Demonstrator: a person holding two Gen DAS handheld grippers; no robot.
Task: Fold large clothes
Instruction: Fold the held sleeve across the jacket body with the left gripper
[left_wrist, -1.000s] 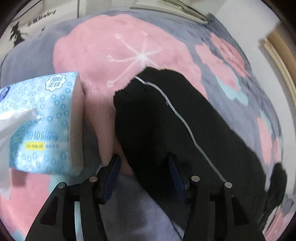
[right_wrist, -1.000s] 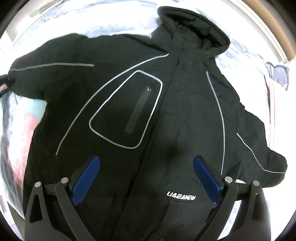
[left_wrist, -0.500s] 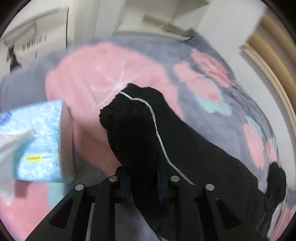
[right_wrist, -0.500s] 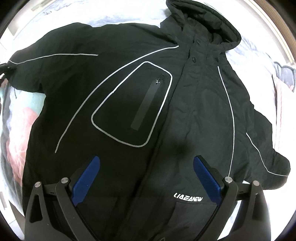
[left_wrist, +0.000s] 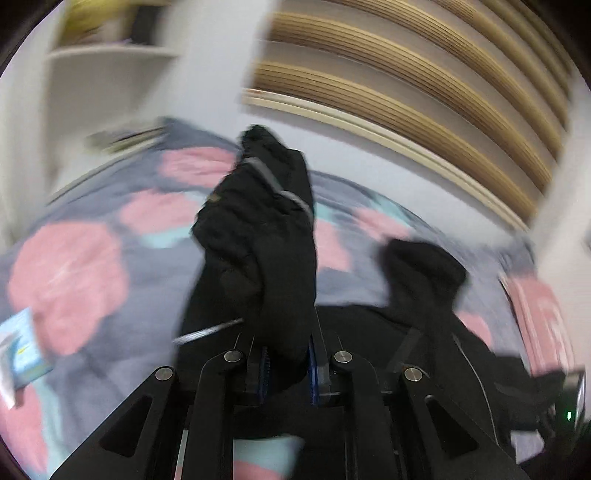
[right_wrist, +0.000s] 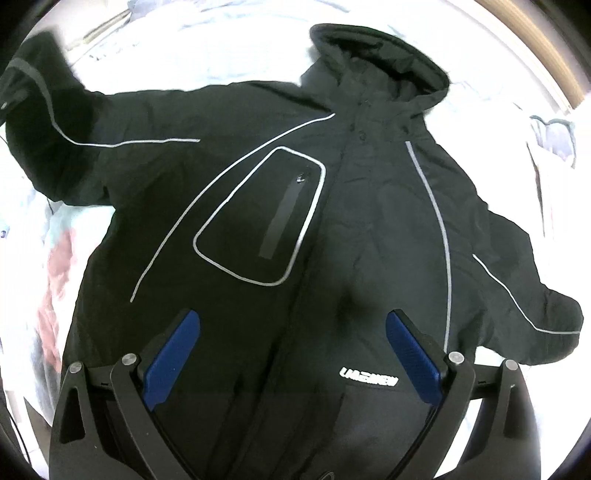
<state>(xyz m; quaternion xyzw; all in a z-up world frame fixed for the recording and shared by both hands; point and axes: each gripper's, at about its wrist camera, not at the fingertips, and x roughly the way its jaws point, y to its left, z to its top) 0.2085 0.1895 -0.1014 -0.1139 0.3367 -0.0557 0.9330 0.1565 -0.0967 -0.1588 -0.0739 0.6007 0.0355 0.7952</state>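
Observation:
A black hooded jacket (right_wrist: 332, 229) with grey piping lies front up on the bed, hood (right_wrist: 384, 66) at the far side. My left gripper (left_wrist: 288, 358) is shut on the jacket's left sleeve (left_wrist: 266, 236) and holds it lifted above the bed; the raised sleeve also shows in the right wrist view (right_wrist: 40, 110) at the far left. My right gripper (right_wrist: 291, 350) is open and empty, hovering over the jacket's lower front near the white logo (right_wrist: 367, 380).
The bed has a grey blanket with pink flowers (left_wrist: 70, 280). A blue tissue pack (left_wrist: 22, 350) lies at the left. A wooden slatted headboard (left_wrist: 424, 96) and a white shelf (left_wrist: 110, 62) stand behind the bed.
My left gripper closed on the sleeve end and lifted it up off the blanket, swinging the view toward the headboard. The right gripper stayed open, drifting slightly over the jacket.

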